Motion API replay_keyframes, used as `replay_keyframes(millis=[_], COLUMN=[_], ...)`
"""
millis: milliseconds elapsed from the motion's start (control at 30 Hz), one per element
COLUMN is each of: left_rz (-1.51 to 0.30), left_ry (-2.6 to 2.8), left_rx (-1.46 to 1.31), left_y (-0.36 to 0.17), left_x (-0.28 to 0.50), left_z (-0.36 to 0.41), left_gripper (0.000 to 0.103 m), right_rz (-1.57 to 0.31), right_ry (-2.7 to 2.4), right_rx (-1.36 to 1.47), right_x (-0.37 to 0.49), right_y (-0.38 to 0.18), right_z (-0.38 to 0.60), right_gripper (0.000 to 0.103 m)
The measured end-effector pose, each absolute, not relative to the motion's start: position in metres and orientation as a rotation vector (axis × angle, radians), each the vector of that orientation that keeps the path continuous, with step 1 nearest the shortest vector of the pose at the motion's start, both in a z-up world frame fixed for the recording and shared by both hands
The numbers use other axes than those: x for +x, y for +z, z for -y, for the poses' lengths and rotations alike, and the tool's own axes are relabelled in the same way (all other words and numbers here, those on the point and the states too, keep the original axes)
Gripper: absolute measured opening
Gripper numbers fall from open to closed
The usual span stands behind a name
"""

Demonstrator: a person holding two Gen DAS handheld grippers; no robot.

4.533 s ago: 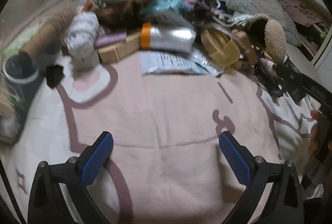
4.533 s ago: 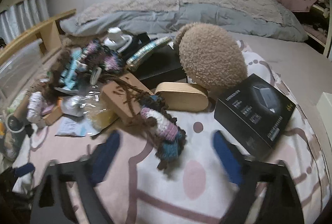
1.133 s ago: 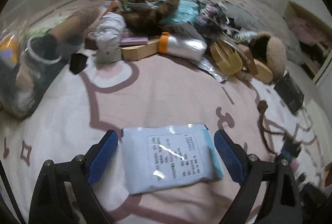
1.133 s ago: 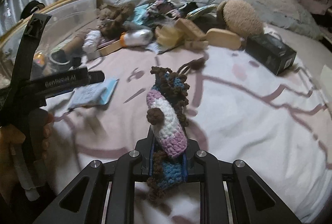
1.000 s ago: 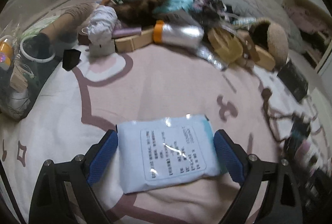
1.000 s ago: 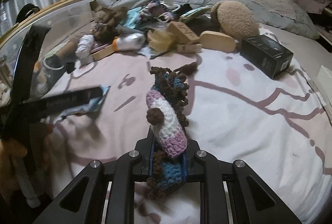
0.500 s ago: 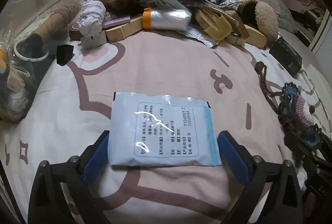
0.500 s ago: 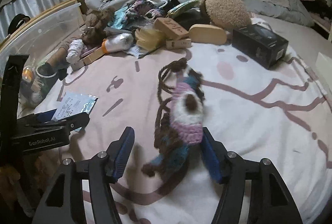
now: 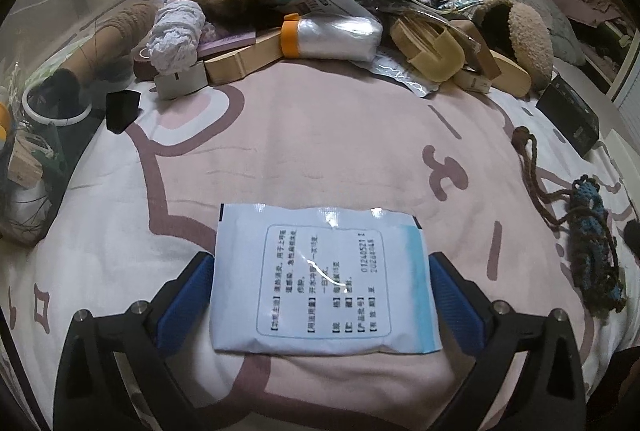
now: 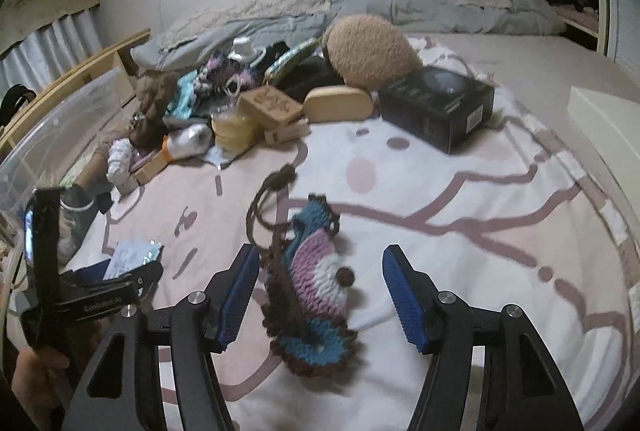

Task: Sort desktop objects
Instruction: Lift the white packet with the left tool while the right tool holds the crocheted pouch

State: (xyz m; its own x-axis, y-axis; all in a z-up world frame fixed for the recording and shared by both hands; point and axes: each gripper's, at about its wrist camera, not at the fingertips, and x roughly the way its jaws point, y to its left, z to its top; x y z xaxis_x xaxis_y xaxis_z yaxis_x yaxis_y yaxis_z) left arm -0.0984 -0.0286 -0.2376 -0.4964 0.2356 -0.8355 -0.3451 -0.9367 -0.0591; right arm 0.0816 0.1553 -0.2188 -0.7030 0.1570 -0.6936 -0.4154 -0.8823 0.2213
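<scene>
Pale blue packet [image 9: 326,281] flat on the bed, right between the wide-open left claw [image 9: 320,299], long side across the gap. Yarn toy [image 10: 316,283] between the open right claw [image 10: 320,295], not pinched, pointing away.

left gripper [image 9: 320,295] fingers spread wide, right gripper [image 10: 320,295] fingers apart

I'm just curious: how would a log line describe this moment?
left gripper: open, astride packet | right gripper: open, crochet pouch loose between

Left tool [image 10: 132,273] reads "GenRobot.AI" (white lettering).
</scene>
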Motion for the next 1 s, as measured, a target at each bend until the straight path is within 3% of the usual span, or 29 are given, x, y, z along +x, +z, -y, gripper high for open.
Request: replay_keyframes(millis=[67, 500, 600, 767, 1000], left_rz=[-0.175, -0.154, -0.153, -0.156, -0.165], left_ry=[2.463, 2.452, 2.449, 2.451, 2.455], left_rx=[-1.338, -1.345, -1.35, -1.339, -1.329], left_y=[-0.238, -0.237, -0.237, -0.236, -0.234], left_x=[-0.098, -0.1, -0.1, -0.099, -0.098], left_z=[0.028, 0.03, 0.03, 0.029, 0.028], left_gripper=[0.103, 0.103, 0.103, 0.103, 0.093], right_rz=[-0.54, -0.487, -0.428, -0.365, -0.333], right_ry=[2.621, 2.562, 2.566, 2.567, 2.57], right_rx=[-1.031, -1.244, -1.254, -1.252, -1.239], right_x=[0.079, 0.056, 0.051, 0.05, 0.05], right_y=[-0.217, -0.244, -0.245, -0.247, -0.246], right_z=[-0.157, -0.15, -0.145, -0.139, -0.135], right_gripper=[0.071, 0.07, 0.053, 0.042, 0.038])
